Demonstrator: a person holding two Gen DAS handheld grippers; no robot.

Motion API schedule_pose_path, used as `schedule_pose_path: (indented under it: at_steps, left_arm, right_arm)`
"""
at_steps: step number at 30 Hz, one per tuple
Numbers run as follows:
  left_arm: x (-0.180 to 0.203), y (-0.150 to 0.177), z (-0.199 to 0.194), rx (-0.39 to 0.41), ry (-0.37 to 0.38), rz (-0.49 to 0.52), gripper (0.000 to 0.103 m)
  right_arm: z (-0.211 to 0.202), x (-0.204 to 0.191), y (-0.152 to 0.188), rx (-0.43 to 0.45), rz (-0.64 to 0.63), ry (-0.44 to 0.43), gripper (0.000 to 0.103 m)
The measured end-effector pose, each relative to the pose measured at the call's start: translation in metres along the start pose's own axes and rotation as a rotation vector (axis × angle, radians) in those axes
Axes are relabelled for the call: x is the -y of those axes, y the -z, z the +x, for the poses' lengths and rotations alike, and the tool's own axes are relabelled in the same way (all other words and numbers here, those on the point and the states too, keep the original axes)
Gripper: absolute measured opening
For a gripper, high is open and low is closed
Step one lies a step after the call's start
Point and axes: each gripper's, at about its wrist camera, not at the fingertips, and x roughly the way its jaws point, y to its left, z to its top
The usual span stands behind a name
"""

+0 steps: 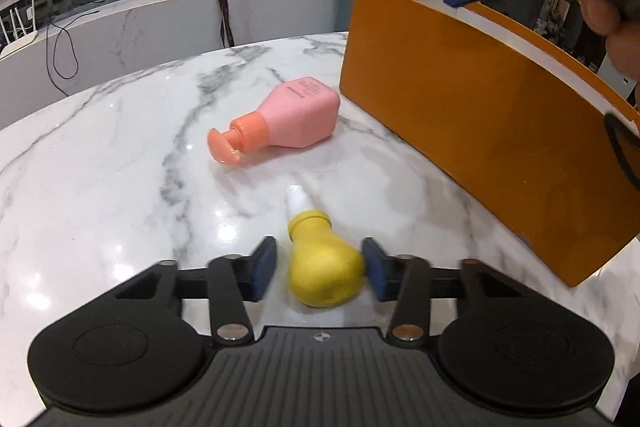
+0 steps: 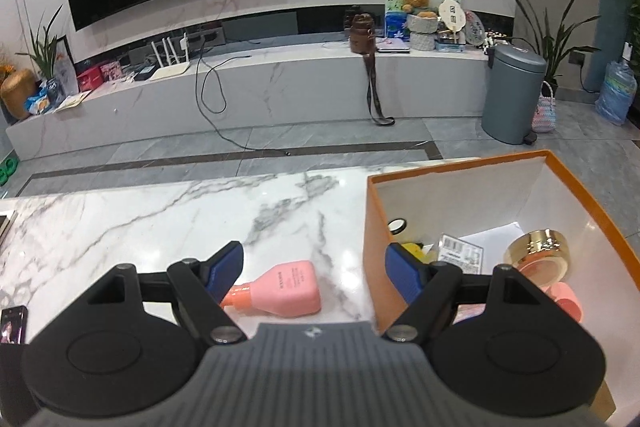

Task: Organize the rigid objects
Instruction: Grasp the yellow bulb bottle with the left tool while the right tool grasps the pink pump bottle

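Things are already seen inside the orange box [image 2: 376, 223], right side. Left gripper [image 1: 320, 267] jaws are closed around the yellow bottle [image 1: 322, 269], lower middle. Right gripper [image 2: 316, 275] jaws are apart, empty. The pink bottle [image 1: 298, 117] is left on the table [image 1: 100, 167].

The left tongs [image 1: 320, 269] are pointing steeply down at the counter [image 1: 120, 167], their blue pads closing against the round body of a yellow bottle [image 1: 324, 271] lying between them. The right tongs [image 2: 314, 273] are hanging higher with jaws spread wide and nothing between them. Fingertips [image 1: 604, 11] of the person's hand are curling around the right tongs' handle.
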Motion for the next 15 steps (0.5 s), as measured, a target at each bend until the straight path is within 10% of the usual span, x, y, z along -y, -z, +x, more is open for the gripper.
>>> schedule_pose_path:
  at_steps: [15]
  left_arm:
    - [-0.054,0.013,-0.027,-0.062,-0.04,-0.03,0.044]
  right_arm:
    - [0.037,-0.03,0.021,-0.092,-0.162,-0.046,0.077]
